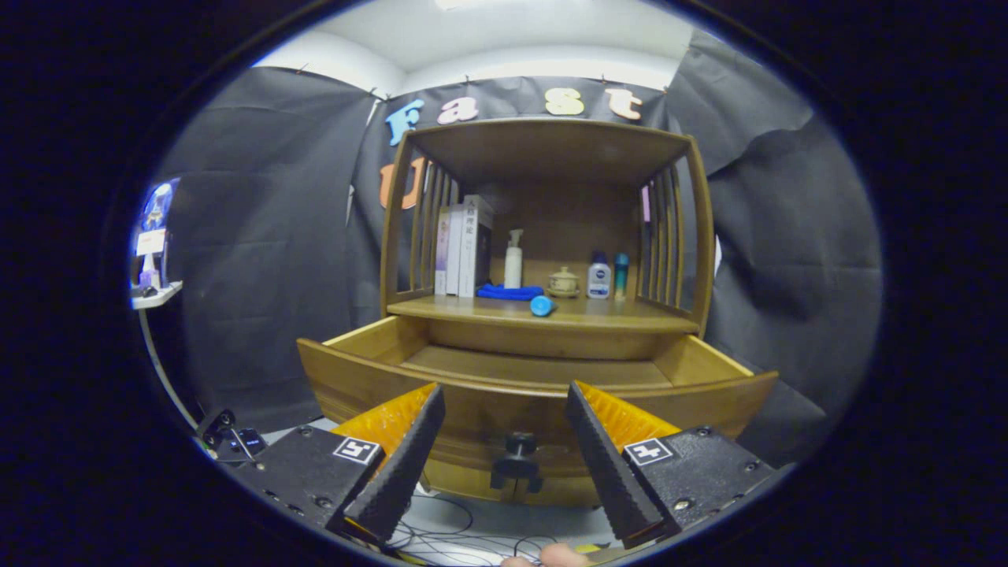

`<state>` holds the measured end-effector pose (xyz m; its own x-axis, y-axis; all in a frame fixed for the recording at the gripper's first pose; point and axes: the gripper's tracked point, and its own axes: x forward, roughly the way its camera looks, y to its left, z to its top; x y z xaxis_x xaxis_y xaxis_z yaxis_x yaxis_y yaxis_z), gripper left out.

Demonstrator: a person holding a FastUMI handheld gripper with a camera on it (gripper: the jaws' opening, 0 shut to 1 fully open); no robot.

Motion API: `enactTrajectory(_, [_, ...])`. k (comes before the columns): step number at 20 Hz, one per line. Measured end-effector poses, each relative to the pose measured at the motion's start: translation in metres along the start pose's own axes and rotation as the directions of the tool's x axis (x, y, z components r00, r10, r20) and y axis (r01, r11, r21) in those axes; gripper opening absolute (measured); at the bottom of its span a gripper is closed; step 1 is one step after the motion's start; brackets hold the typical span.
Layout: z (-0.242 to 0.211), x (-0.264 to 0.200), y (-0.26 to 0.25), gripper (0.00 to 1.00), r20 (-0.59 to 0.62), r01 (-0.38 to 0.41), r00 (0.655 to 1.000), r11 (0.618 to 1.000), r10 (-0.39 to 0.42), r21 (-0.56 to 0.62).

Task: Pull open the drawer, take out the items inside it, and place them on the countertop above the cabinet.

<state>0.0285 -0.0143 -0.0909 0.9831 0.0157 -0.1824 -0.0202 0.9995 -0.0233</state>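
The drawer [535, 370] is pulled out of the wooden cabinet [551, 236], its knob [517, 445] sitting between the spread fingers of the gripper [504, 409], which grasp nothing. On the countertop [630, 315] above the drawer sit books [465, 248], a blue cloth [508, 292], a pump bottle [513, 260], a small jar [563, 282], two more bottles [599, 276] and a blue cylinder [542, 305] at the front edge.
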Motion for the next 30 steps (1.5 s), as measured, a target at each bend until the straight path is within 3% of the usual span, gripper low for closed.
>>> enactTrajectory(12, [-0.060, 0.032, -0.006, 0.98, -0.143, 0.045, 0.989, 0.997, -0.035, 0.068])
enactTrajectory(19, [-0.059, 0.044, -0.013, 0.99, -0.144, 0.111, 0.985, 0.984, -0.091, 0.137])
enactTrajectory(23, [-0.064, 0.051, -0.015, 0.98, -0.129, 0.158, 0.980, 0.985, -0.149, 0.068])
enactTrajectory(30, [-0.059, 0.070, -0.015, 0.99, -0.117, 0.149, 0.983, 0.987, -0.141, 0.056])
